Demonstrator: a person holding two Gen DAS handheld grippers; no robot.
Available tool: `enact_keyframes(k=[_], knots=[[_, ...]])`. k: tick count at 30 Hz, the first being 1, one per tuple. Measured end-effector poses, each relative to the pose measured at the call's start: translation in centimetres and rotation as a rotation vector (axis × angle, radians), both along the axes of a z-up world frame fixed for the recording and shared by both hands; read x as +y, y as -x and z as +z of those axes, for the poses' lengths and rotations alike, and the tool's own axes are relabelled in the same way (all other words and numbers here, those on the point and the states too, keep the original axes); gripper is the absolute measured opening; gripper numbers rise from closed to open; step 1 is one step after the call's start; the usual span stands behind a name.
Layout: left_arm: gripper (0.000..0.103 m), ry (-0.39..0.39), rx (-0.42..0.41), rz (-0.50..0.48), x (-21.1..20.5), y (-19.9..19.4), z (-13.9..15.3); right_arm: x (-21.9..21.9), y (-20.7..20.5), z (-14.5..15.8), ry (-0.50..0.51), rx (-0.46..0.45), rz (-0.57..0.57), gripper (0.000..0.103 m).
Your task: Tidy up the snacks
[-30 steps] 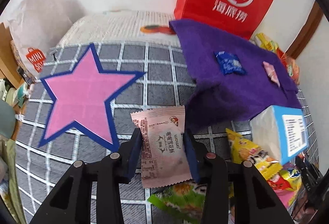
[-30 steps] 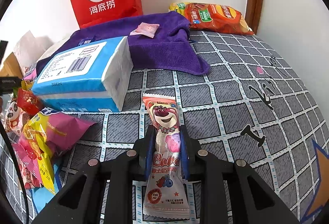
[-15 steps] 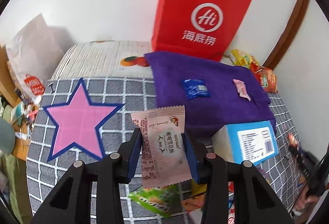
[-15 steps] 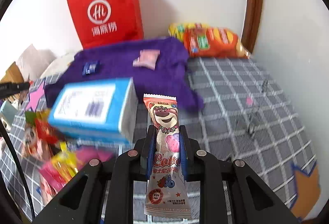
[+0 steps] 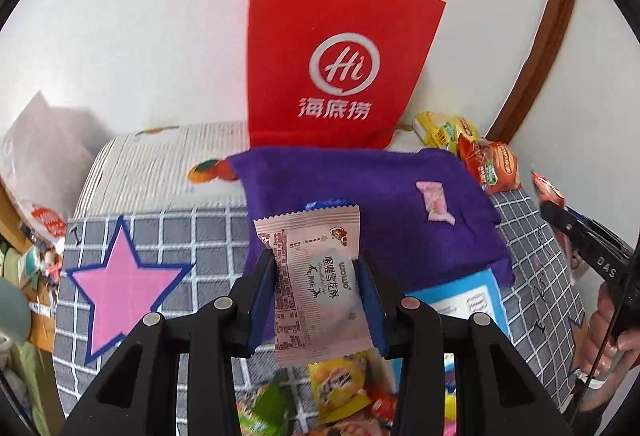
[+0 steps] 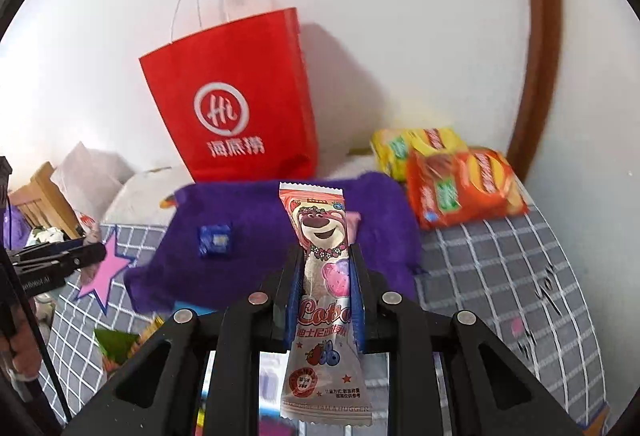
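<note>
Snacks lie spread over a grey checked mat (image 5: 208,232) with a pink star (image 5: 120,284) printed at its left. Largest on it is the red paper bag (image 5: 336,52), standing upright at the far edge against the white wall. Just in front of the bag lies a purple cloth (image 5: 360,196), rumpled at its near right corner. On this cloth rest a blue wrapped candy (image 6: 216,239) toward the left and a pink wrapped candy (image 5: 435,202) toward the right, well apart from each other. To the right of the cloth, at the far right corner by the brown door frame, orange and yellow chip bags (image 6: 460,184) lie overlapping. Near the cloth's front edge sits a blue and white tissue pack (image 5: 472,296), partly hidden behind the fingers. Nearer still, a heap of bright loose snack packets (image 5: 340,384) shows under the left gripper.

The left gripper (image 5: 318,300) holds a pale pink snowflake-crisp packet (image 5: 320,284) upright, its fingers clenched on both long sides, raised above the mat. The right gripper (image 6: 326,288) grasps a tall bear-print Lotso packet (image 6: 324,276), its fingers pressed tight on the narrow middle, the bear's face standing above them in front of the purple cloth. A person's hand (image 5: 604,336) shows at the right edge of the left view.
</note>
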State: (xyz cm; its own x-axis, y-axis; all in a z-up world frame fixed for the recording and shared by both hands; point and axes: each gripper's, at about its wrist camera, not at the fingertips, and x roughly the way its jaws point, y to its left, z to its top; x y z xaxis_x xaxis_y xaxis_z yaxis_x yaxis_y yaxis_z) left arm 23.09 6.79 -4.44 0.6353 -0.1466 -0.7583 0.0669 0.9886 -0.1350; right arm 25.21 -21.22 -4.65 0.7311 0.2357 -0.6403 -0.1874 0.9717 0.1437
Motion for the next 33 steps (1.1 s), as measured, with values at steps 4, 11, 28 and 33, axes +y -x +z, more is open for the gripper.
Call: enact_keyframes(k=[4,11,28,33], knots=[[0.038,-0.007,-0.008,-0.018,-1.3,-1.8,0.5,0.6,-2.1,-0.3,-0.032,0.006,0.023,0.022],[0.038,-0.005,-0.003,-0.046,-3.2,-5.1,-0.2,0.4,-5.1,-3.3,-0.059,0.035,0.035,0.022],[0.038,-0.025,0.166,0.018,-2.1,-8.7,-5.7,-1.3,-6.2,-9.2,-0.029,0.087,0.005,0.022],[0.038,-0.014,0.185,0.027,-1.8,-8.9,-6.2,-1.7,-6.5,-9.7,-0.052,0.077,-0.021,0.022]])
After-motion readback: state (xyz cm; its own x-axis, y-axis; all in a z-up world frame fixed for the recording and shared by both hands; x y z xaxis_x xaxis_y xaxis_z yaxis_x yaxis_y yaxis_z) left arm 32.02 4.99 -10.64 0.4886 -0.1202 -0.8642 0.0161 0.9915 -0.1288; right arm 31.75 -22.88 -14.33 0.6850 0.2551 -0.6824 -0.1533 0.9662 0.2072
